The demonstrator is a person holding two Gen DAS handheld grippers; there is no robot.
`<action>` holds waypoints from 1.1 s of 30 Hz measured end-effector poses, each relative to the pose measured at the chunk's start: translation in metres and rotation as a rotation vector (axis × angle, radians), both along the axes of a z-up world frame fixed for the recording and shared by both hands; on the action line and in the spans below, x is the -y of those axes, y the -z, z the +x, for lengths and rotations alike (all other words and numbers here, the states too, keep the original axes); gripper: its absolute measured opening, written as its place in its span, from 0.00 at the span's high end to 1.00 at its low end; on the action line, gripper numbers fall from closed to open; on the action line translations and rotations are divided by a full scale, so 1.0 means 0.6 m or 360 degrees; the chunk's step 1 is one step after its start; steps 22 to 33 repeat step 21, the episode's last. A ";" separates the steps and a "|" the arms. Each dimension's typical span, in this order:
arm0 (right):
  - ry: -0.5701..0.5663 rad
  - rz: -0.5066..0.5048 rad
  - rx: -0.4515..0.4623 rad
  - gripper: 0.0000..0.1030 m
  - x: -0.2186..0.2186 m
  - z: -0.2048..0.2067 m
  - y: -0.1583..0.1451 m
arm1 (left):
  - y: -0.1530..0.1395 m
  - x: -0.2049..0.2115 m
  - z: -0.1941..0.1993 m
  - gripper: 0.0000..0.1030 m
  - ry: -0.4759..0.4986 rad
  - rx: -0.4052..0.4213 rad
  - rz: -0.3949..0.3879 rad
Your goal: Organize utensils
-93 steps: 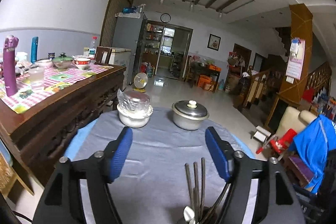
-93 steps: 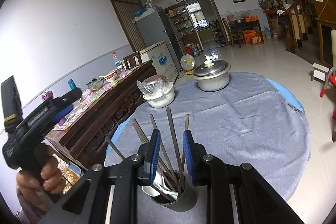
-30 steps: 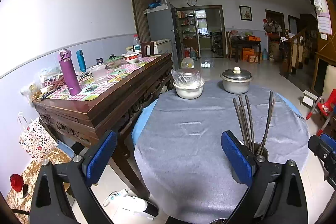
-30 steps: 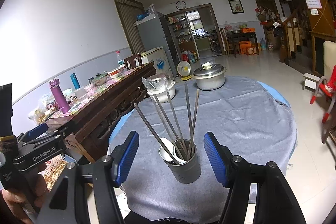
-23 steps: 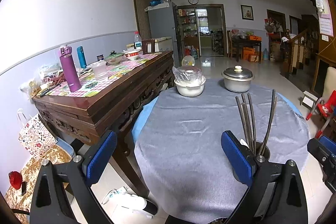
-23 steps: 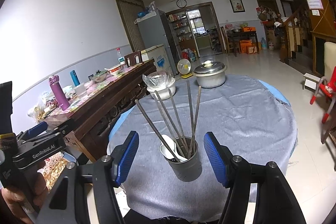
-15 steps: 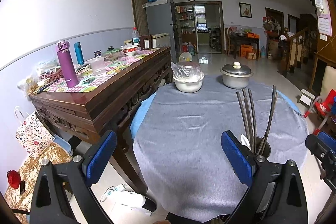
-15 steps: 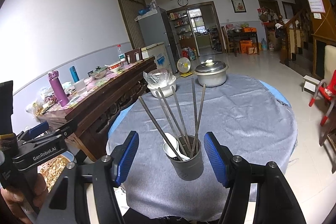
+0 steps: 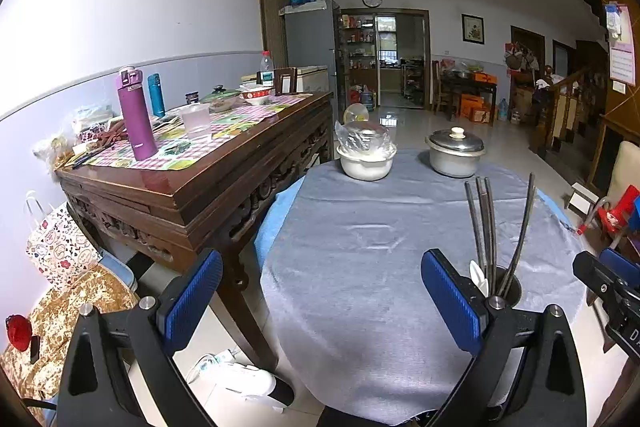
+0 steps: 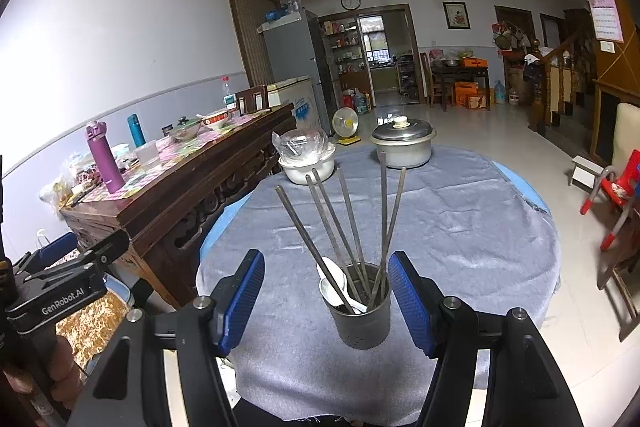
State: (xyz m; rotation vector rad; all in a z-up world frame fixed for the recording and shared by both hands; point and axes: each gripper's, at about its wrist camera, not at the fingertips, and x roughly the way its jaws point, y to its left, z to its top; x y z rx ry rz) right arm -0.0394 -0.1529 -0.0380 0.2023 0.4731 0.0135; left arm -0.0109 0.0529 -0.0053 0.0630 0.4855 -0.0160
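Holding nothing, right gripper [image 10: 326,301] spread before utensil cup [image 10: 363,311]; left gripper [image 9: 320,301] spread

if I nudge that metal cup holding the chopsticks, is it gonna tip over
Possibly. The metal cup is narrow, and the chopsticks lean far above its rim, so it looks top-heavy. The grey cloth beneath may drag rather than let it slide.

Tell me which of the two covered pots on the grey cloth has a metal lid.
The right-hand pot, capped by a knobbed metal lid; the white pot beside it is covered with clear plastic.
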 end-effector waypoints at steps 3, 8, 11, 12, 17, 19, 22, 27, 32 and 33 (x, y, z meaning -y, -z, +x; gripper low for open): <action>-0.0014 -0.0006 -0.0010 0.34 -0.005 0.003 0.002 | 0.002 -0.002 0.004 0.03 -0.0003 -0.0013 -0.0007; -0.0032 -0.0008 -0.0013 0.34 -0.002 0.010 0.004 | 0.002 0.003 0.009 0.03 -0.0011 -0.0015 0.0013; -0.0030 0.0001 -0.0014 0.34 0.002 0.012 0.005 | 0.001 0.007 0.012 0.03 -0.0020 -0.0019 0.0017; -0.0028 0.0001 -0.0018 0.34 0.002 0.011 0.005 | 0.001 0.010 0.015 0.03 -0.0019 -0.0024 0.0020; 0.0019 0.0018 -0.0028 0.34 0.031 0.015 0.011 | 0.009 0.029 0.034 0.03 0.0014 -0.0051 0.0037; 0.0080 0.0036 -0.0039 0.34 0.059 0.019 0.016 | 0.014 0.033 0.048 0.03 0.0049 -0.0073 0.0007; 0.0151 0.0045 -0.0045 0.33 0.092 0.022 0.022 | 0.026 0.033 0.082 0.03 0.0073 -0.0118 -0.0054; 0.0151 0.0045 -0.0045 0.33 0.092 0.022 0.022 | 0.026 0.033 0.082 0.03 0.0073 -0.0118 -0.0054; 0.0151 0.0045 -0.0045 0.33 0.092 0.022 0.022 | 0.026 0.033 0.082 0.03 0.0073 -0.0118 -0.0054; 0.0151 0.0045 -0.0045 0.33 0.092 0.022 0.022 | 0.026 0.033 0.082 0.03 0.0073 -0.0118 -0.0054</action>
